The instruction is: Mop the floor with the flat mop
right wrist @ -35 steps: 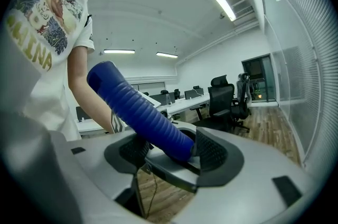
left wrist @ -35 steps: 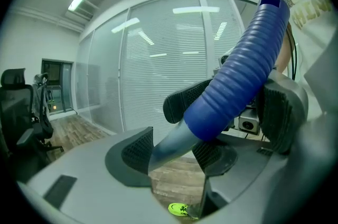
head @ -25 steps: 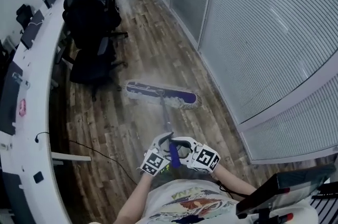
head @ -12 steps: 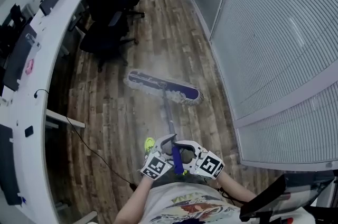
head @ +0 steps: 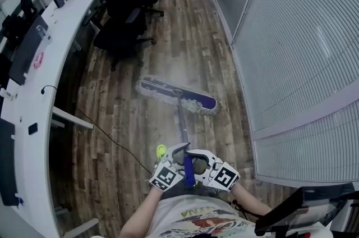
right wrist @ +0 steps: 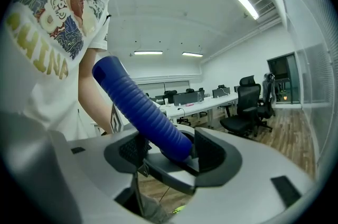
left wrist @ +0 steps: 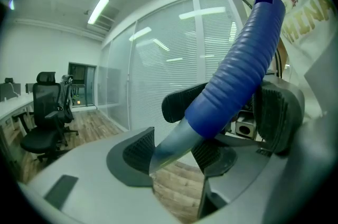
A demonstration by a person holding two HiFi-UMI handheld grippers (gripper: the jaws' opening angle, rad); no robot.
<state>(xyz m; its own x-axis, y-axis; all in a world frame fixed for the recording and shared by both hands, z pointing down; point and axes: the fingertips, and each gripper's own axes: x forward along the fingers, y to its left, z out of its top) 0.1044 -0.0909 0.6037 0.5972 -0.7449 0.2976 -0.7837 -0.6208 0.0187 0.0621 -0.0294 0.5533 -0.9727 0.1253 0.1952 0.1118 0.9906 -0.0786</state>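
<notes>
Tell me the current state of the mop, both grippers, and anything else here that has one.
Left gripper: shut on the mop handle, below its blue grip.
Right gripper: shut on the blue grip.
Mop handle: slanted, held by both grippers.
Mop head: flat on the floor.
Cable: loose on the floor.

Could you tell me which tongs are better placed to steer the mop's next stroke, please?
Probably left: the left tongs clamp the mop handle lower, on bare shaft just below the blue grip, nearer the mop head. The right tongs hold the blue grip above them.
</notes>
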